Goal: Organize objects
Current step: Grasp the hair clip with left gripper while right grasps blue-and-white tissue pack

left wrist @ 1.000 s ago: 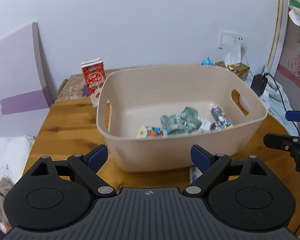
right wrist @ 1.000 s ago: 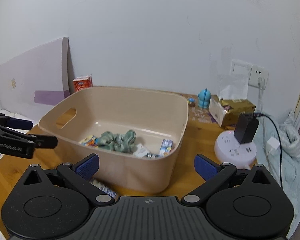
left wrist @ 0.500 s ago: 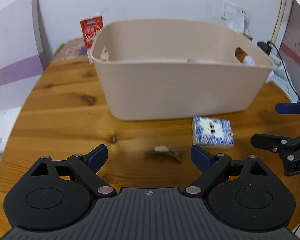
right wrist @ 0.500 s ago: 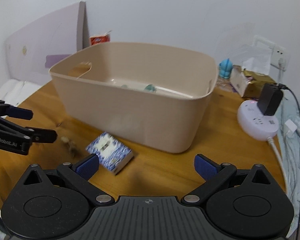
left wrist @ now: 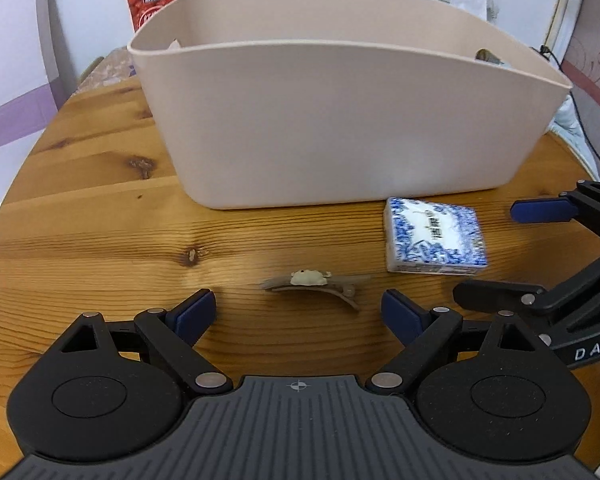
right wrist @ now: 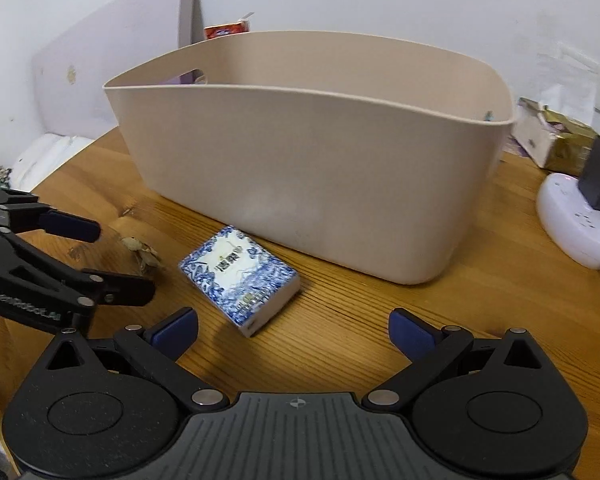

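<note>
**Wooden table with a tub, a hair clip and a small box**

Wood with dark knots makes the round table (left wrist: 100, 216), and the beige plastic tub (left wrist: 332, 120) stands on it as the main landmark. The tub has a handle cut-out in each end wall. From both low wrist views only its outer wall and rim show, so I cannot tell what lies inside.

In front of the tub, on the bare wood, lies a brown hair clip (left wrist: 316, 282) with a small cream ornament on top. It lies flat, a little apart from the tub's near wall. To the right of the clip, and just beside the foot of the tub, lies a small blue-and-white patterned box (left wrist: 434, 240), flat on its wide face, apart from the clip.

The left gripper (left wrist: 298, 314) is low over the table in front of the tub, with its blue-padded fingers spread wide and holding nothing; the hair clip lies just ahead of the gap between them. The right gripper (right wrist: 294, 330) is also in front of the tub, to the right, its fingers wide apart and empty, and the patterned box lies just ahead of them.

Behind the tub on the left a red carton (left wrist: 150, 4) stands near the wall. On the right side of the tub are a white power strip (right wrist: 580, 222) with a black adapter plugged in, and a gold box (right wrist: 556, 144).
</note>
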A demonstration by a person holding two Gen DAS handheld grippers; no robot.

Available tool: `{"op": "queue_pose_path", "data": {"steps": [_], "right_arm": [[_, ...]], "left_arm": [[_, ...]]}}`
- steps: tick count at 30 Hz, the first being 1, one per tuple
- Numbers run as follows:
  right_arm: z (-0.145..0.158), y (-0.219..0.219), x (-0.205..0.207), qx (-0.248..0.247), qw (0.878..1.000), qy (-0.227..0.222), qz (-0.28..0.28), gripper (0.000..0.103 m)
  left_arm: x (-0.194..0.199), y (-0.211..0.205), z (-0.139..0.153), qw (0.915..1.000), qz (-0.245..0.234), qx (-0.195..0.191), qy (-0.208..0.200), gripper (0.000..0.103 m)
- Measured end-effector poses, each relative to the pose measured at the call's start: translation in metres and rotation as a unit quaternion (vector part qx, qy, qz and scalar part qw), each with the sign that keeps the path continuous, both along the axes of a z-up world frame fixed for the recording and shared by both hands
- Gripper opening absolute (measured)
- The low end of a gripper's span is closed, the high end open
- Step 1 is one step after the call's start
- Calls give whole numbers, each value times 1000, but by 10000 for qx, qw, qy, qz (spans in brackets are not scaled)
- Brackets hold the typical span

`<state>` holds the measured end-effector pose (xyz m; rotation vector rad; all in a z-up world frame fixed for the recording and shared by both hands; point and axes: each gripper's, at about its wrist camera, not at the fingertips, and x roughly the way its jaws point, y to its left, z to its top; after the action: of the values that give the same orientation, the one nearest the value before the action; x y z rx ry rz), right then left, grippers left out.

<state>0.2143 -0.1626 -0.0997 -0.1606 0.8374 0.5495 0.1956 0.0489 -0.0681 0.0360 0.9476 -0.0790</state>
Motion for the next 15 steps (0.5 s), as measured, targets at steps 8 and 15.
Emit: {"op": "queue_pose_path", "data": {"steps": [8,15], "right_arm": [[-8,13,7,25,9996,-117,241,103],[-11,26,8,-49,9989,-294,361,93]], "left_arm": [[5,14,-2,9998,88,-62,-136,92],[7,17,-3,9995,-11,6,-308,85]]}}
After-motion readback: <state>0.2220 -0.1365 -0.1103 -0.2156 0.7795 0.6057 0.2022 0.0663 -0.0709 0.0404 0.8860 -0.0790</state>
